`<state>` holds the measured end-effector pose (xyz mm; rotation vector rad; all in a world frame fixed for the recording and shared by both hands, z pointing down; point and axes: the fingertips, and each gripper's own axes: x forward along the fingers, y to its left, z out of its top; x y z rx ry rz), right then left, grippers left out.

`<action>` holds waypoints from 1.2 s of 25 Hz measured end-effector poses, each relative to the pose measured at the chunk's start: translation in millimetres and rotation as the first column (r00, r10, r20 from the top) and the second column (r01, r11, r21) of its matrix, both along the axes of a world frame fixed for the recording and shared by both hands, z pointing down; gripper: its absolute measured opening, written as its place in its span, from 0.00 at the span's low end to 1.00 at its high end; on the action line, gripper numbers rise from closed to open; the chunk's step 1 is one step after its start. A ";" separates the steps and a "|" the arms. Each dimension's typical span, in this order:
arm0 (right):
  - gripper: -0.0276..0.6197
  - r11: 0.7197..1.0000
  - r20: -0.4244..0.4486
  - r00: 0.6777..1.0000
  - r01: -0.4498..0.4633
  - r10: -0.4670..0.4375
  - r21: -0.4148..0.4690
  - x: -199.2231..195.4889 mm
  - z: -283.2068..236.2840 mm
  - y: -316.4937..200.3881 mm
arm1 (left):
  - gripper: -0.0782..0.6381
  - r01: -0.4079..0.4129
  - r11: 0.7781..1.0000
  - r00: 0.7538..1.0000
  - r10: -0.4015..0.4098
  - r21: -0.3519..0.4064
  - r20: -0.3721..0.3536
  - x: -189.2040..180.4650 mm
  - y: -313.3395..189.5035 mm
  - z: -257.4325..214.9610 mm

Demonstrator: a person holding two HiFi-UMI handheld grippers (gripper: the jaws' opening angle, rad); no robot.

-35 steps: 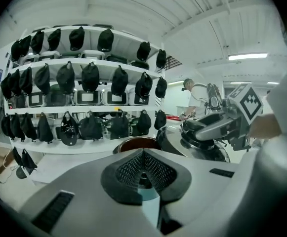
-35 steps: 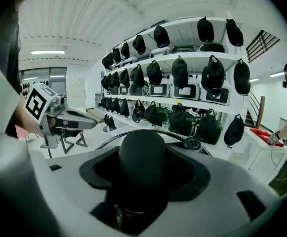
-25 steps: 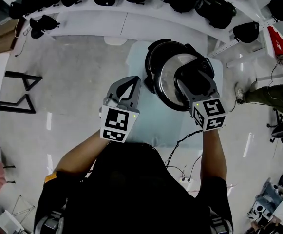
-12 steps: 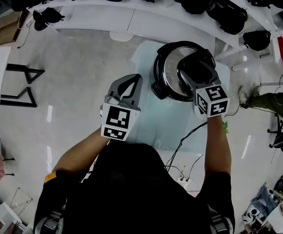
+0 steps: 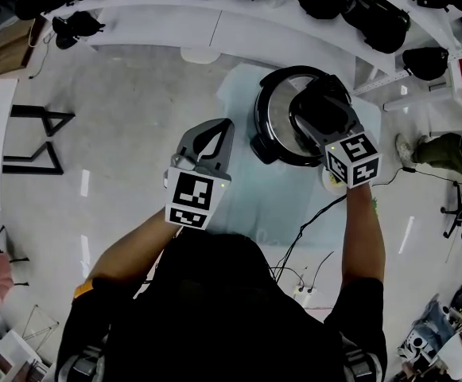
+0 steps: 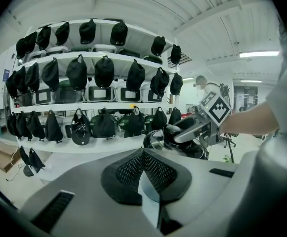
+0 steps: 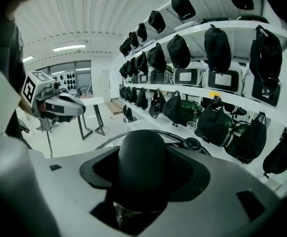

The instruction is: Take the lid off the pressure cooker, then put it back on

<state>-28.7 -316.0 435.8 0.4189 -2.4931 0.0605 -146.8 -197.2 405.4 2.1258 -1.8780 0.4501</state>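
Note:
The black pressure cooker stands on a small pale table. Its steel lid lies over the pot, roughly inside the black rim; I cannot tell whether it is seated. My right gripper is shut on the lid's black knob, which fills the space between its jaws, with the lid rim curving behind it. My left gripper hangs shut and empty to the left of the cooker, apart from it. From the left gripper view the cooker and the right gripper show ahead to the right.
A curved white shelf unit lined with black bags and more cookers stands just behind the table. A black cable runs off the table's near side to the floor. A black-legged table stands at the far left, a person's legs at the right.
The right gripper has carried the lid from an offset spot toward me back over the pot's opening. The left gripper has barely moved.

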 end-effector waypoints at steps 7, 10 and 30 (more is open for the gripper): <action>0.50 0.999 -0.014 0.999 0.031 -0.031 -0.023 4.9 11.2 -1.2 | 0.12 -0.006 1.000 1.000 0.006 0.002 -0.013 4.4 0.1 3.7; 0.50 0.999 -0.006 0.999 0.031 -0.031 -0.041 4.1 15.0 -4.2 | 0.12 -0.007 1.000 1.000 0.007 0.003 -0.017 5.9 1.2 4.3; 0.50 0.993 0.006 0.993 -0.119 0.119 0.014 1.3 16.6 -11.3 | 0.12 -0.033 0.999 0.998 0.034 0.010 -0.050 19.0 -2.6 3.9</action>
